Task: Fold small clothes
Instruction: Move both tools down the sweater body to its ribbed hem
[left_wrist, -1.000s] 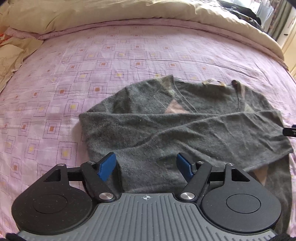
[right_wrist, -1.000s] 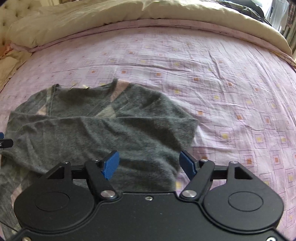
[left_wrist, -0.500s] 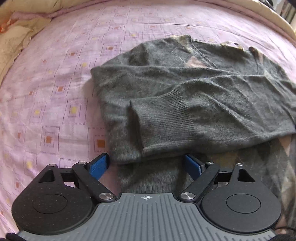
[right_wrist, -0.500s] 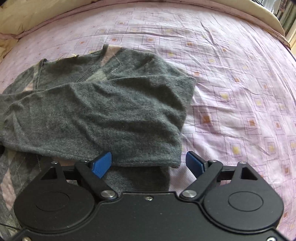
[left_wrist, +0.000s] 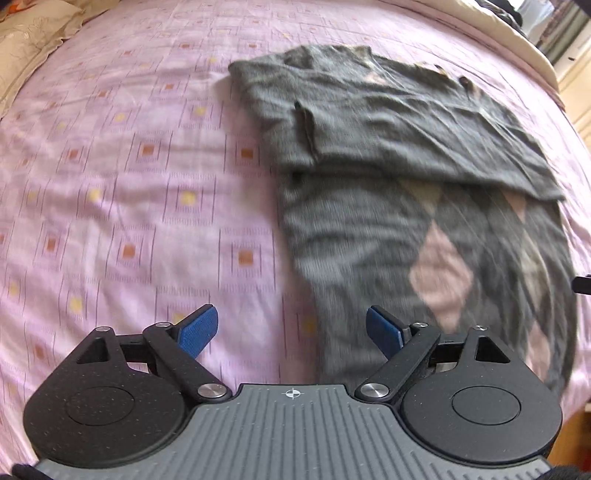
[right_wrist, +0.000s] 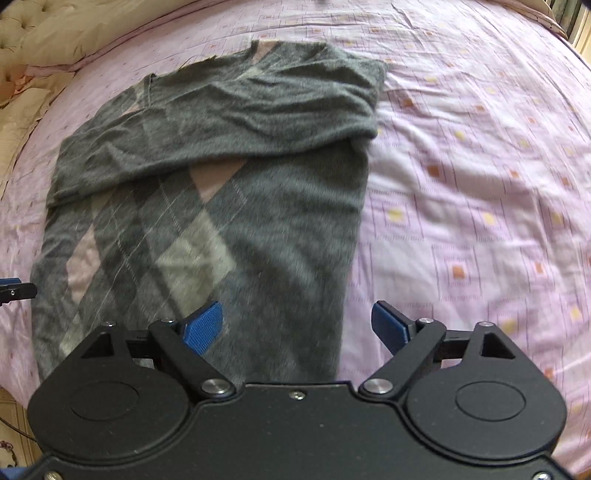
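We have pulled both claws back to the sweater's hem, sleeves folded across its chest; left gripper and right gripper gape empty, so the bottom fold looks next

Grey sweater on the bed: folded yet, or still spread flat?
Partly folded: the sweater has both sleeves laid across the chest, but the argyle body below lies flat, unfolded.
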